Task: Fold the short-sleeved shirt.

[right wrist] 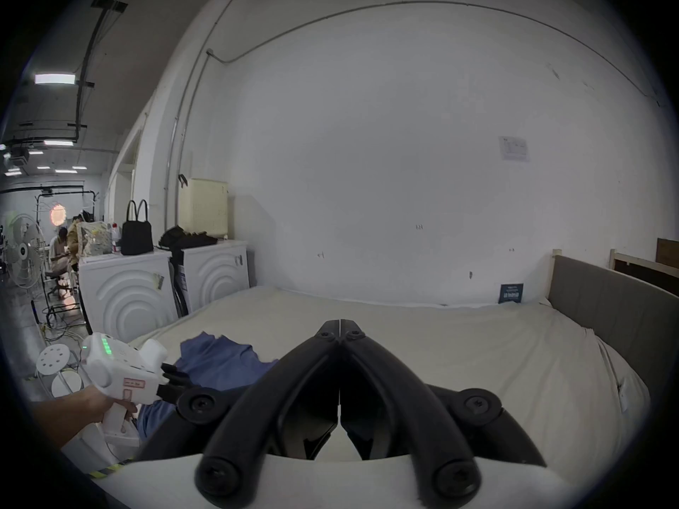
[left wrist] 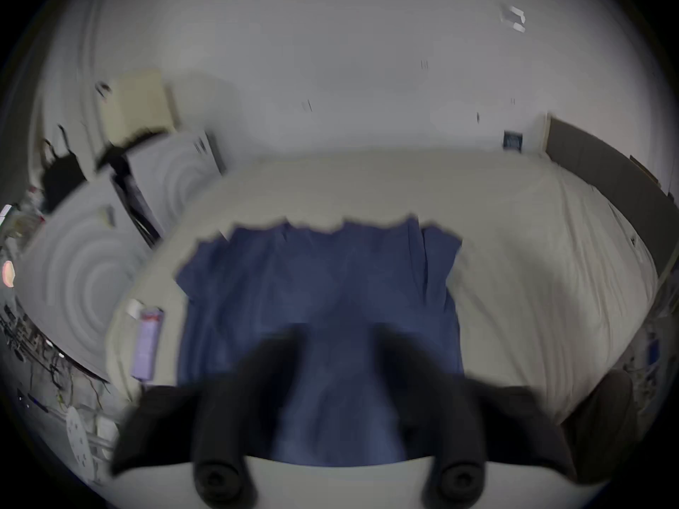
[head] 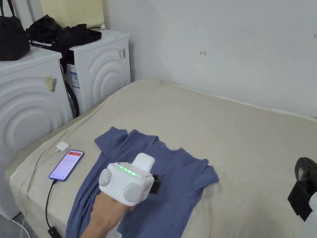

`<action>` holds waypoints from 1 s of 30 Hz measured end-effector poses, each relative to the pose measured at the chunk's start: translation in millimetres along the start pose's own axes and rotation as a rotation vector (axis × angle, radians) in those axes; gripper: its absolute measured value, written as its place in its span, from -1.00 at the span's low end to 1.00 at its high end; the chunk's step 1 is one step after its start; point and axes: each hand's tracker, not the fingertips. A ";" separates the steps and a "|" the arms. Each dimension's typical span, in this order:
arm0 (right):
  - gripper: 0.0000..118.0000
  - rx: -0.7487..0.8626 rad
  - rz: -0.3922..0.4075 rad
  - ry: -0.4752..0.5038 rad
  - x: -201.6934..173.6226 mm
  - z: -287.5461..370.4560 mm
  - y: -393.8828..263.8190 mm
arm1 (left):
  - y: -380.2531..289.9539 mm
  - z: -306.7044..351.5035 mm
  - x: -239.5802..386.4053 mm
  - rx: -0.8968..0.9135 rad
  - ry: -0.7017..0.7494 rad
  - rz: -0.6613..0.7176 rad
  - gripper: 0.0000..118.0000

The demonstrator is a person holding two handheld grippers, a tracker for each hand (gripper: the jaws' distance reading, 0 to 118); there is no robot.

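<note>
A blue short-sleeved shirt (head: 182, 173) lies spread and rumpled on the beige bed (head: 235, 130), its collar end towards the wall and its lower part hanging over the near edge. A hand holds my white left gripper (head: 155, 185) just above the middle of the shirt. In the blurred left gripper view its jaws stand apart over the shirt (left wrist: 330, 278), so the left gripper (left wrist: 340, 344) is open and holds nothing. My right gripper (right wrist: 341, 324) is shut with nothing between its tips, out over bare sheet to the right of the shirt (right wrist: 224, 359); it is black at the head view's right edge (head: 301, 186).
A lit phone (head: 66, 165) on a cable and a small white charger (head: 62, 146) lie on the bed left of the shirt. Two white washing machines (head: 99, 71) with a black bag (head: 12, 34) stand to the left. The wall runs behind; a grey headboard (right wrist: 606, 315) is at right.
</note>
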 end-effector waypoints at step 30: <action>-1.00 -0.154 0.016 -0.023 14.0 -31.3 -41.5 | -29.0 -78.5 -49.0 0.001 0.036 0.061 -0.98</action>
